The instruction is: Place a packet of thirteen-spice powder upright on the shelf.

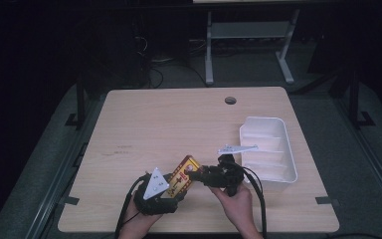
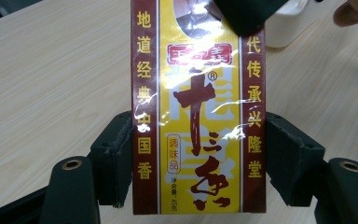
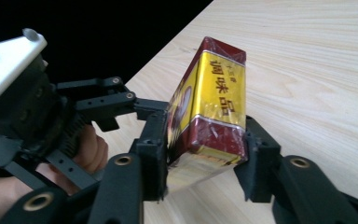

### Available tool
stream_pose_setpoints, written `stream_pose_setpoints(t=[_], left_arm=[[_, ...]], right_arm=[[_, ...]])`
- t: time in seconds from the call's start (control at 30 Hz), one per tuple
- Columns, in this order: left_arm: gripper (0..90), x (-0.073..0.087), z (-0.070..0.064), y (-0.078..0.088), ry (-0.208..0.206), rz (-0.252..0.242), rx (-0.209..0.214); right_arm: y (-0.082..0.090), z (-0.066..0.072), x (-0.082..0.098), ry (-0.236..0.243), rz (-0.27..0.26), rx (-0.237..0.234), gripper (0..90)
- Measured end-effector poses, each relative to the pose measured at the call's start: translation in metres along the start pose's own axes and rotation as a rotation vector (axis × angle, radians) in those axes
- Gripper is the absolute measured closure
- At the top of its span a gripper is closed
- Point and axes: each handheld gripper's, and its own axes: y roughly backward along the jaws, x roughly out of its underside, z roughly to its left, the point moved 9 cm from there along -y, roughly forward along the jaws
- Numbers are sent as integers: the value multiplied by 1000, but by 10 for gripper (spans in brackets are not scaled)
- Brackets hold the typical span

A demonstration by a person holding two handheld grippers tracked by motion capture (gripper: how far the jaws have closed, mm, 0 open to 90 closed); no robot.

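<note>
A yellow and dark red spice box (image 1: 181, 175) printed with Chinese characters is held just above the wooden table (image 1: 179, 124) near its front edge. My left gripper (image 1: 175, 189) is shut on the box's near end; in the left gripper view both pads (image 2: 116, 158) press its long sides (image 2: 198, 140). My right gripper (image 1: 195, 172) comes in from the right and is shut on the far end. In the right gripper view the box (image 3: 214, 102) stands tilted between the two pads (image 3: 156, 140), and the left gripper's body is behind it.
A white ribbed tray (image 1: 291, 159) sits on the table's right side, just right of my right hand; its corner (image 2: 284, 23) is in the left gripper view. A round cable hole (image 1: 230, 100) is near the back edge. Bare wood spreads left and back.
</note>
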Motion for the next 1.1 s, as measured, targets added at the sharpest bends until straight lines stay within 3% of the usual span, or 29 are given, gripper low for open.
stream_pose_setpoints(t=[0.27, 0.53, 0.67, 0.7, 0.73, 0.77, 1.1], left_arm=[[318, 1, 4, -4, -21, 5, -21], [286, 2, 3, -2, -18, 0, 16], [275, 3, 4, 0, 1, -3, 35], [275, 4, 5, 1, 5, 0, 37], [275, 4, 5, 1, 5, 0, 37], [275, 4, 6, 1, 13, -5, 43], [272, 7, 18, 10, 49, -24, 26]], right_arm=[[-2, 6, -8, 22, 39, -16, 658], [4, 3, -13, 81, 84, 16, 676], [11, 0, -16, 126, 108, 39, 676], [16, -1, -17, 162, 129, 48, 677], [16, -1, -17, 162, 129, 48, 677], [20, -2, -19, 191, 143, 50, 676], [42, -7, -29, 342, 197, 26, 676]])
